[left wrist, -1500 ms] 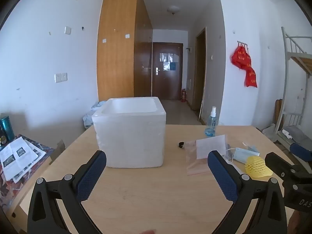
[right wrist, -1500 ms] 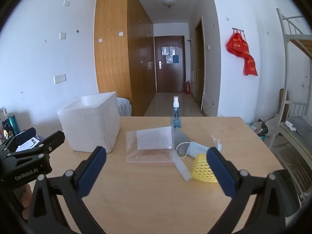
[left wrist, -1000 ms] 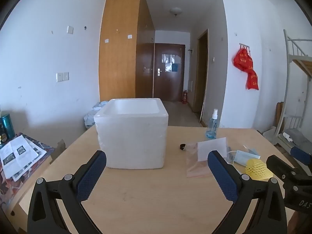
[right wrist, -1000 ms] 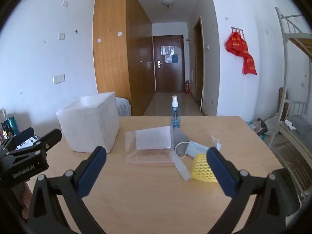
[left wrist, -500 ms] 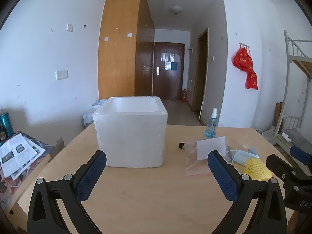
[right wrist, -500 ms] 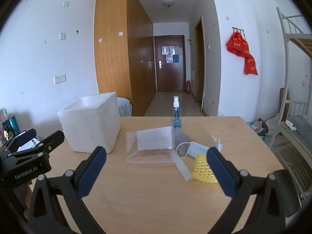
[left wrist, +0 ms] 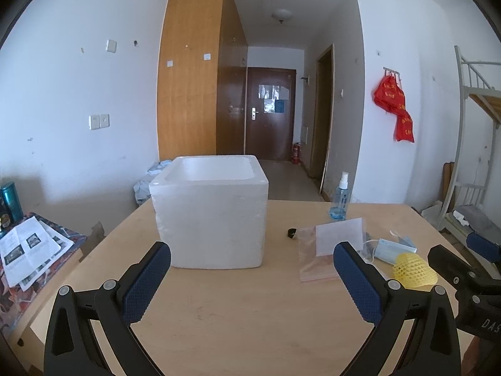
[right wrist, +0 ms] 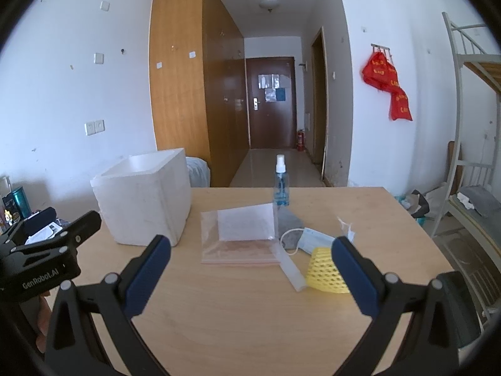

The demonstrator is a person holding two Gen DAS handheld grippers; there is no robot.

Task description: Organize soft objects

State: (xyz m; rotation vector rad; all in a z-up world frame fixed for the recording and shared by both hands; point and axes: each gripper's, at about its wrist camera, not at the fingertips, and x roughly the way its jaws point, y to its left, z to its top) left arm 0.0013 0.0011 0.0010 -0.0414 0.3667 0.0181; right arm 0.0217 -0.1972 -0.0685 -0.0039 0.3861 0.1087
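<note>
A white foam box (left wrist: 211, 216) stands open-topped on the wooden table (left wrist: 250, 307); it also shows in the right wrist view (right wrist: 144, 200). To its right lie a clear zip bag (right wrist: 241, 238) with a white paper in it, a blue face mask (right wrist: 314, 238), a grey cloth (right wrist: 289, 222), a clear tube (right wrist: 291, 269) and a yellow foam net (right wrist: 325, 271). My left gripper (left wrist: 252, 269) is open and empty, in front of the box. My right gripper (right wrist: 250, 266) is open and empty, in front of the bag and net.
A blue spray bottle (right wrist: 281, 181) stands behind the bag. A small black clip (left wrist: 291, 232) lies right of the box. A side table with papers (left wrist: 28, 250) is at the left. A metal bunk frame (right wrist: 469, 156) stands at the right.
Both views shifted only slightly; the left gripper dipped and rose a little. Both grippers stayed open and nothing on the table moved.
</note>
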